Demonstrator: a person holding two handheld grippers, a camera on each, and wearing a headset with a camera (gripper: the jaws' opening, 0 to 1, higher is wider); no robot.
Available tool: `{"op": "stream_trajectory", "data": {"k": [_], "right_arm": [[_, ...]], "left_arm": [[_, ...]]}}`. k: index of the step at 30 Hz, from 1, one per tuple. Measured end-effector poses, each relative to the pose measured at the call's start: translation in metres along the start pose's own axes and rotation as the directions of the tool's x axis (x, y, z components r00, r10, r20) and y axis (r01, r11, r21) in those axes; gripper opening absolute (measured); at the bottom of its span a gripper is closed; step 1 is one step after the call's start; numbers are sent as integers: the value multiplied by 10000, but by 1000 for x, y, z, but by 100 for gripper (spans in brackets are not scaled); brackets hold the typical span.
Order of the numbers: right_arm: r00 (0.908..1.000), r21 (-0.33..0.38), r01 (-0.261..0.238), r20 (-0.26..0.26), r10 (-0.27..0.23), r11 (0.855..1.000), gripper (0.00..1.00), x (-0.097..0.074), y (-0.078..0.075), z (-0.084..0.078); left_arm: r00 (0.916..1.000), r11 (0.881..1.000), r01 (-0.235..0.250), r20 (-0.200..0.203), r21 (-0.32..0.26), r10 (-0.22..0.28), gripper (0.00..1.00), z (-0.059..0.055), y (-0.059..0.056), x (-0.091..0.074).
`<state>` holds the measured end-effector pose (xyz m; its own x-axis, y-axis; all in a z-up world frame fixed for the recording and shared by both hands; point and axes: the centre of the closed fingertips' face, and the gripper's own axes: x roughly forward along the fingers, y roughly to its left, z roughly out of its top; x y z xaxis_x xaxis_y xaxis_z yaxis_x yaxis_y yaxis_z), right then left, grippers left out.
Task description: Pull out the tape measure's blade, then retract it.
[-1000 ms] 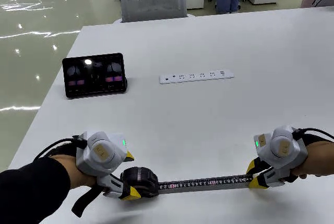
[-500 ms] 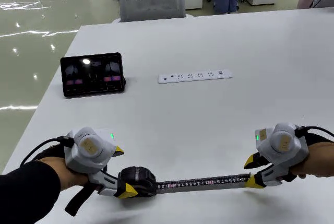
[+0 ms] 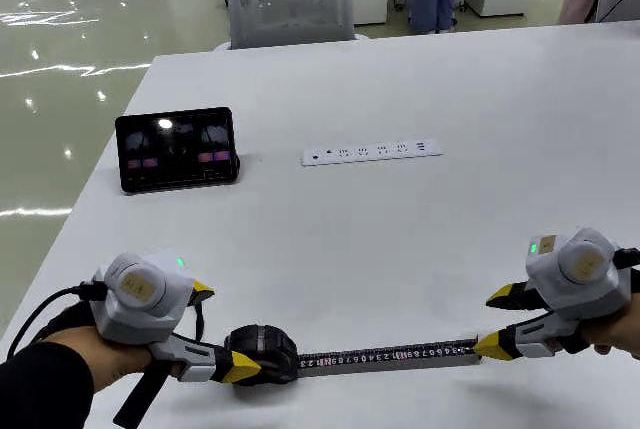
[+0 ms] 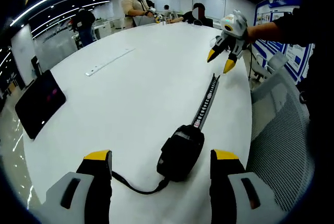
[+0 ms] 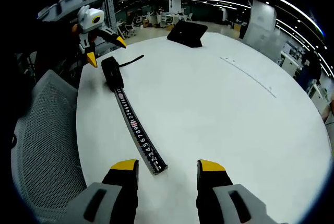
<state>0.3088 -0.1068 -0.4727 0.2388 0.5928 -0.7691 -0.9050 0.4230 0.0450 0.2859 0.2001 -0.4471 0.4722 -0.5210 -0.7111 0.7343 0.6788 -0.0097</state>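
While both grippers gape wide and grasp nothing, the tape measure (image 3: 262, 352) lies on the white table (image 3: 400, 219) just beside the left gripper (image 3: 222, 329). Its blade (image 3: 390, 356) runs toward three o'clock, ending near the right gripper (image 3: 497, 320).

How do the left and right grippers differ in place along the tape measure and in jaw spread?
The left gripper is at the tape measure's black case, which lies unclamped between its jaws; the right gripper is at the free end of the pulled-out blade. The left gripper's jaws look wider apart than the right gripper's. Both are open, hold nothing, and face each other along the blade.
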Motion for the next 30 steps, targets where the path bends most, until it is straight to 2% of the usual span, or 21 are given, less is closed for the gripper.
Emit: {"op": "stream_trajectory", "data": {"k": [2,4,6,13,17,19,21,24,25,30], "right_arm": [[9996,171,143,231,-147,9998,44,-5,-2,-2],[9986,254,366,377,-375,9990,51,-9,-3,-5],[9979,302,478,431,-491,9984,58,-12,-4,-10],[9956,507,626,670,-660,9967,60,-25,0,-17],[9933,447,712,878,-749,9965,68,-33,4,-18],[9916,430,801,982,-840,9959,77,-36,5,-21],[9889,610,996,1042,-1056,9932,84,-39,2,-26],[9807,858,1221,1430,-1335,9888,96,-47,3,-28],[9802,964,1266,1405,-1395,9872,99,-48,3,-31],[9765,1282,1346,1511,-1535,9826,99,-55,5,-42]], "left_arm": [[9995,9987,-158,275,-478,172,75,-1,3,-4],[9986,9966,-305,419,-762,337,78,-4,5,-8],[9982,9948,-401,411,-936,441,80,-10,6,-11],[9924,9866,-881,737,-1371,988,87,-18,8,-21],[9873,9810,-1054,1011,-1631,1229,97,-23,7,-28],[9860,9805,-1046,1110,-1666,1241,99,-27,5,-32],[9807,9812,-1031,1478,-1634,1277,99,-27,4,-36],[9781,9823,-1135,1568,-1487,1368,99,-32,3,-42],[9777,9821,-1154,1578,-1490,1388,99,-34,2,-43],[9771,9808,-1406,1407,-1353,1595,99,-48,-2,-50]]}}
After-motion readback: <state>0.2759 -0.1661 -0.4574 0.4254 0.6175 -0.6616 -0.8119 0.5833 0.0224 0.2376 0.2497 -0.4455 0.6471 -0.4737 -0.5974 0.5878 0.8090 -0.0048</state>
